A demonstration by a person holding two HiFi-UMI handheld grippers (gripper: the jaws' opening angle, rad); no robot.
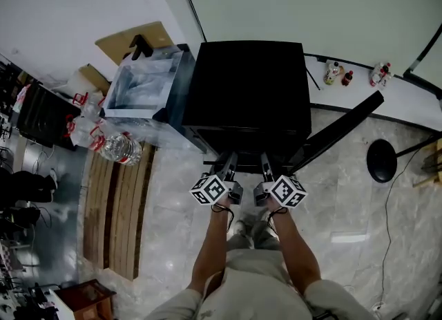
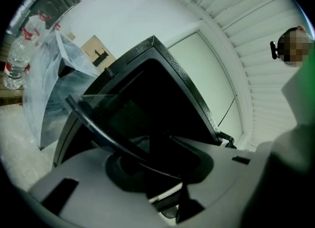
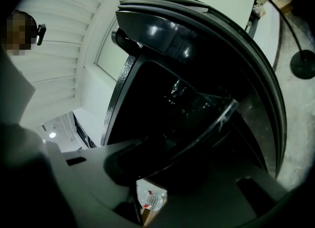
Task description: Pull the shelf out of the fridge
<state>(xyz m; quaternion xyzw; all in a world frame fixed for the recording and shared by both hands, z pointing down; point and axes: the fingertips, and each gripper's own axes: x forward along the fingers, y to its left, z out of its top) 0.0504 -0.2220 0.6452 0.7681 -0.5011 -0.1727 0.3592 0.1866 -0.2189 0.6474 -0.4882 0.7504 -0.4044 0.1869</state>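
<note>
Head view: my left claw [image 1: 228, 161] and right claw [image 1: 266, 163] reach into the black fridge [image 1: 248, 90].
Each is clamped narrow on the glass shelf [image 2: 106, 136] at its near edge; the door [image 1: 338, 132] stands open at right.

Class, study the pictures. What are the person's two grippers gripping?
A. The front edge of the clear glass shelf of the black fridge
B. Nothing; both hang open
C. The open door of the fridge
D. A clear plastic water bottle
A: in each gripper view, the jaws of the left gripper and right gripper are clamped on the dark-trimmed front edge of the clear glass shelf at the open black fridge.
</note>
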